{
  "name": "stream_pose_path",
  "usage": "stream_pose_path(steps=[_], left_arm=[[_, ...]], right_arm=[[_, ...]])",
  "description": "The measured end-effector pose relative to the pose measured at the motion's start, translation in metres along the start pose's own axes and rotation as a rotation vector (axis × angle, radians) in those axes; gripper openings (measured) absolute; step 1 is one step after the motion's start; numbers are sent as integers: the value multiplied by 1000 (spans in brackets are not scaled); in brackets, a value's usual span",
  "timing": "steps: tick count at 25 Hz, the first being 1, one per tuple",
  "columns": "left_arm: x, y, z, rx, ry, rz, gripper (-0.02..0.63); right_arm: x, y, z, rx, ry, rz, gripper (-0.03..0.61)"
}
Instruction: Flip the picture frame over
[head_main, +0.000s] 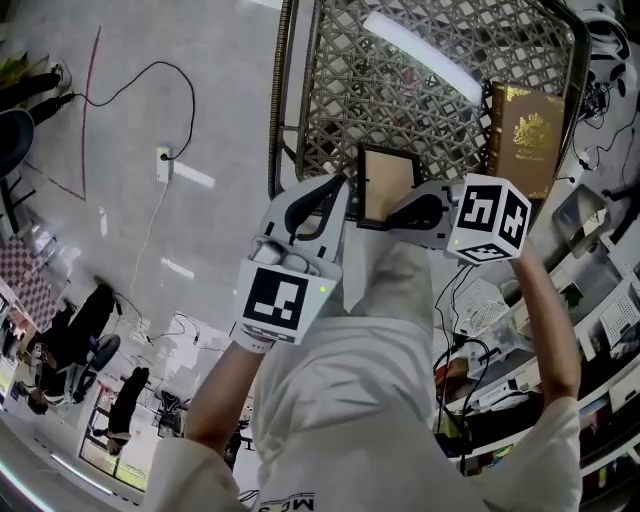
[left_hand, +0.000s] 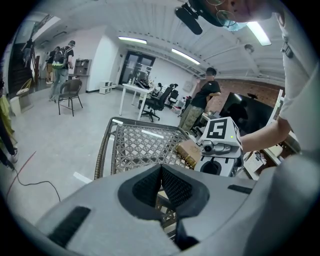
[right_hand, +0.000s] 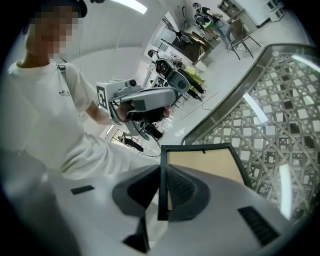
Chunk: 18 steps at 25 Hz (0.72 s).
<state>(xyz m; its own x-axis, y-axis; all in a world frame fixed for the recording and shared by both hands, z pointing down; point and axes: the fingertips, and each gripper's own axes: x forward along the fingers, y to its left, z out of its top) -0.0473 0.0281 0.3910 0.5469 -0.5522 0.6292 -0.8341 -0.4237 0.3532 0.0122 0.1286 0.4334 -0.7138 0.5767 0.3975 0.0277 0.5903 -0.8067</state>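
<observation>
The picture frame (head_main: 385, 183) has a black border and a tan backing that faces up; it is tilted above the near edge of the wicker table (head_main: 283, 100). My right gripper (head_main: 393, 214) is shut on the frame's near edge, and in the right gripper view the black border (right_hand: 163, 190) runs between the pads. My left gripper (head_main: 338, 190) hangs just left of the frame, shut with nothing between its jaws (left_hand: 161, 172). The right gripper (left_hand: 216, 150) shows in the left gripper view, beside the table.
A brown book (head_main: 525, 133) with a gold crest lies on the table's right side. The table has a glass top over the weave. Shelves with clutter (head_main: 590, 300) stand to the right. A cable (head_main: 150, 80) runs over the floor at left. People and chairs are far off.
</observation>
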Motion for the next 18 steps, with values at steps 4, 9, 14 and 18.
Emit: stream_pose_path(steps=[4, 9, 14, 18], left_arm=[[0, 1, -2, -7, -2, 7, 25], [2, 0, -1, 5, -8, 7, 25], [3, 0, 0, 14, -12, 10, 25], [2, 2, -1, 27, -11, 12, 25]], right_arm=[[2, 6, 4, 48, -14, 73, 54], [2, 10, 2, 103, -9, 162, 54], [-2, 6, 10, 197, -62, 239, 54], [-6, 7, 13, 254, -41, 293, 54]])
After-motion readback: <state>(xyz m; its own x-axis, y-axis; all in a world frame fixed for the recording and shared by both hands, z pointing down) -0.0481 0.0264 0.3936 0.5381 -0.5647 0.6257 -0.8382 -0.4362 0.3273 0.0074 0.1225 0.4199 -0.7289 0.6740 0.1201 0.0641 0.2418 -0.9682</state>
